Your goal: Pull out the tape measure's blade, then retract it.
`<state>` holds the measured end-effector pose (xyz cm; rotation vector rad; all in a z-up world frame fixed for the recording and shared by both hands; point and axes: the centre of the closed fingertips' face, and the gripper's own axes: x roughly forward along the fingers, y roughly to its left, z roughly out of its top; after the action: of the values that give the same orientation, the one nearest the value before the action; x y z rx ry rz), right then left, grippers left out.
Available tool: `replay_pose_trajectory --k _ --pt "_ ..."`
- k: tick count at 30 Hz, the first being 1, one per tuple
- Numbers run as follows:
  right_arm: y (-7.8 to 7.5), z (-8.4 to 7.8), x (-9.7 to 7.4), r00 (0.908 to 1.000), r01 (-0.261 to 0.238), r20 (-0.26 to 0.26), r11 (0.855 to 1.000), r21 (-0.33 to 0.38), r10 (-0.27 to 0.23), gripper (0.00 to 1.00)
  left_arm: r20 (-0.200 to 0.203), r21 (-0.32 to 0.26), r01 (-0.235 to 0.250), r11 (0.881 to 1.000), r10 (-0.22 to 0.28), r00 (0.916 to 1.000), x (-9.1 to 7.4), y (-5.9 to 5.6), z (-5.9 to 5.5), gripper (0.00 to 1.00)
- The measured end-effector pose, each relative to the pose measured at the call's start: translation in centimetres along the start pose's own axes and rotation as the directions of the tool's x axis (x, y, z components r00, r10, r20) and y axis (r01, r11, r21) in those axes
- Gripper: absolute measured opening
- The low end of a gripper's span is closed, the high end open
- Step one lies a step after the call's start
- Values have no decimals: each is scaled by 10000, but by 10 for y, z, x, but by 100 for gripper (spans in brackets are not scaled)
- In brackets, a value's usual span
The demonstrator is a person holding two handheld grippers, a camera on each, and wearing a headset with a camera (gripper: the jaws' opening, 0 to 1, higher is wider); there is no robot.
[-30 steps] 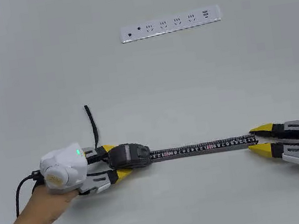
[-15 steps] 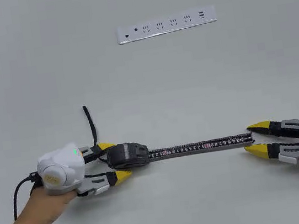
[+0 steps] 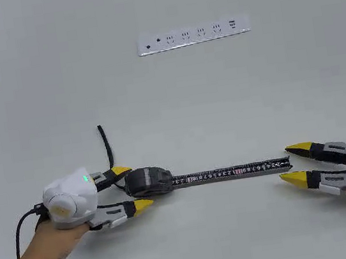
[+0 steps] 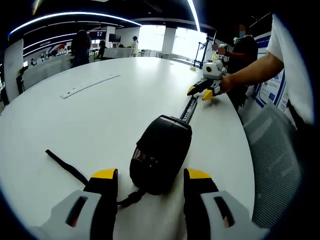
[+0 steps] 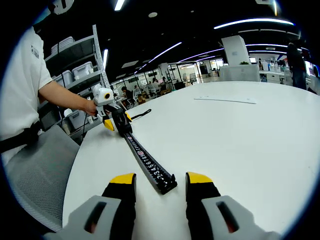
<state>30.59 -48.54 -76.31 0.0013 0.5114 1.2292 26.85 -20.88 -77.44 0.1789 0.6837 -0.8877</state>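
The black tape measure case lies on the white table, its blade pulled out to the right and lying flat. My left gripper is open, its yellow tips either side of the case's rear end and apart from it. A black wrist strap trails from the case. My right gripper is open too, with the blade's end hook lying loose between its tips.
A white power strip lies at the far side of the table. A black cable runs from the left gripper off the near edge. A grey chair stands beside the table, and people stand in the background.
The left gripper has opened off the case and drawn back slightly. The right gripper's jaws have spread wider and released the blade's end. The blade stays extended.
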Motion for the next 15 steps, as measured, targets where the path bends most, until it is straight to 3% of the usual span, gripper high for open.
replay_pose_trajectory --k 15 --pt "10 5 -4 9978 592 277 9980 206 -598 45 381 -305 -454 9985 465 9982 -15 -2 5 51"
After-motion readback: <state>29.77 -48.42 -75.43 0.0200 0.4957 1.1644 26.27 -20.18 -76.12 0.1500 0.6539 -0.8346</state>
